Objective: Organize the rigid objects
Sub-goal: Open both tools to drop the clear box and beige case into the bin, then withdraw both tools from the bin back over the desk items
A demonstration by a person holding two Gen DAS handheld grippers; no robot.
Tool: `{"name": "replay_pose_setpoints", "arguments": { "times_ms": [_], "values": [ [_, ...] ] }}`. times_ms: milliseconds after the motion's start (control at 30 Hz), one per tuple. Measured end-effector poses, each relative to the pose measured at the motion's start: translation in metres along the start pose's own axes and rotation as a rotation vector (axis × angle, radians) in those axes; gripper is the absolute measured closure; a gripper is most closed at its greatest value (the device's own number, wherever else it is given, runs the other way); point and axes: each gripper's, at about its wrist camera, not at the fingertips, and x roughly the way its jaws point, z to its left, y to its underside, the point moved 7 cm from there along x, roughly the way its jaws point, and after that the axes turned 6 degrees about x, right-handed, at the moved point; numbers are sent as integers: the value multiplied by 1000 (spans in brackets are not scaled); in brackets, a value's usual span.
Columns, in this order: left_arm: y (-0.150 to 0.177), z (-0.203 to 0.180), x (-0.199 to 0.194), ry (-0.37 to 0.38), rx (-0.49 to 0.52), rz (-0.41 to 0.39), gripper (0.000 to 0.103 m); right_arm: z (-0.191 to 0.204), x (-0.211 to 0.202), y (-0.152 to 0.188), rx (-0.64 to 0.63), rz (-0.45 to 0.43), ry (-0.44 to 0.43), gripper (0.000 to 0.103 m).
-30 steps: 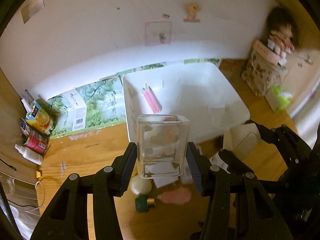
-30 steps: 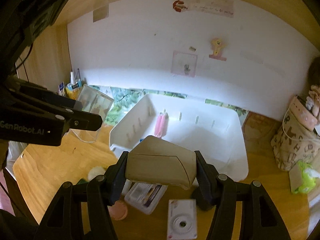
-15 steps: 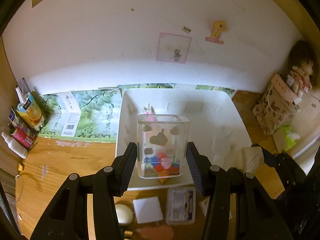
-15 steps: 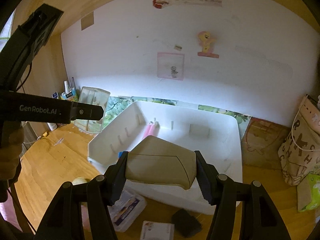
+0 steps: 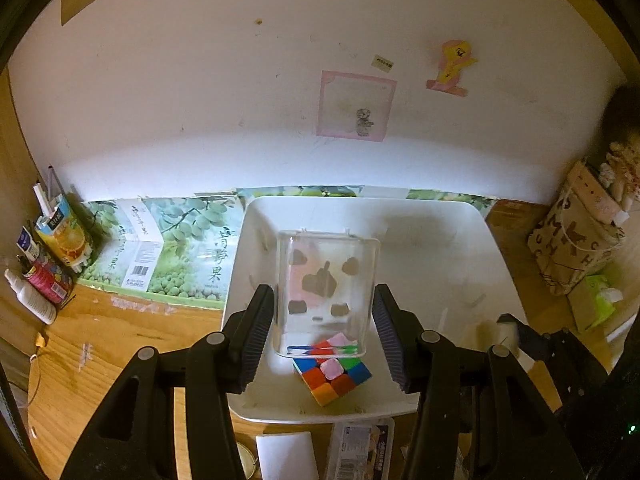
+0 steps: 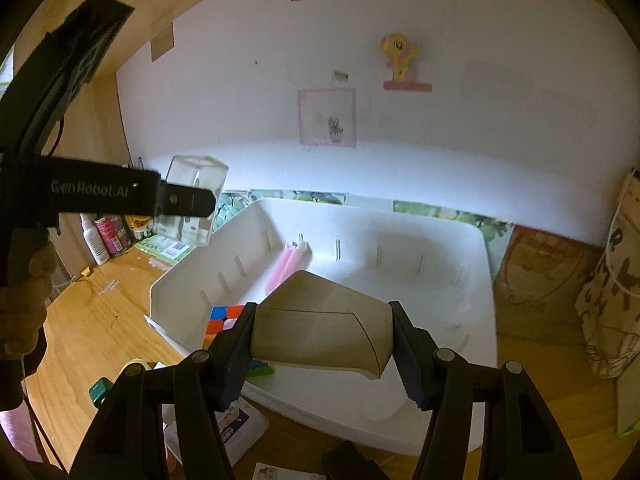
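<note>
Left gripper pinching clear container, upright, above near-left corner of white bin. Right gripper clamping beige box, long axis across jaws; bin floor directly ahead-below both. Jaws just easing wider.

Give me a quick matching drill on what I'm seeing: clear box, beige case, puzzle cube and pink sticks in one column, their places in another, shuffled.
Things:
1. clear box
2. beige case
3. puzzle cube
4. pink sticks

Places:
A. lying in the white bin, by its near edge
B. between the right gripper's jaws
C. lying in the white bin, toward its far wall
D. between the left gripper's jaws

Pairs: 1-D, 2-B, 3-A, 4-C
</note>
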Motion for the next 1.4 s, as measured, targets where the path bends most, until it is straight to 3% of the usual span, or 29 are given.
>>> {"name": "replay_pose_setpoints", "arguments": {
  "times_ms": [67, 133, 567, 933, 1400],
  "values": [
    [-1, 0, 0, -13, 0, 0, 30, -2, 0, 0, 10, -8, -5, 32],
    [-4, 0, -4, -32, -1, -16, 25, -3, -4, -1, 24, -24, -10, 26],
    [-11, 20, -59, -109, -53, -102, 23, 11, -42, -16, 7, -106, 15, 21],
    [-1, 41, -120, -49, -71, -216, 20, 33, -95, -29, -14, -202, 134, 20],
    [38, 71, -148, 17, -79, -170, 17, 63, -149, 0, 105, -232, 229, 17]
  ]
}}
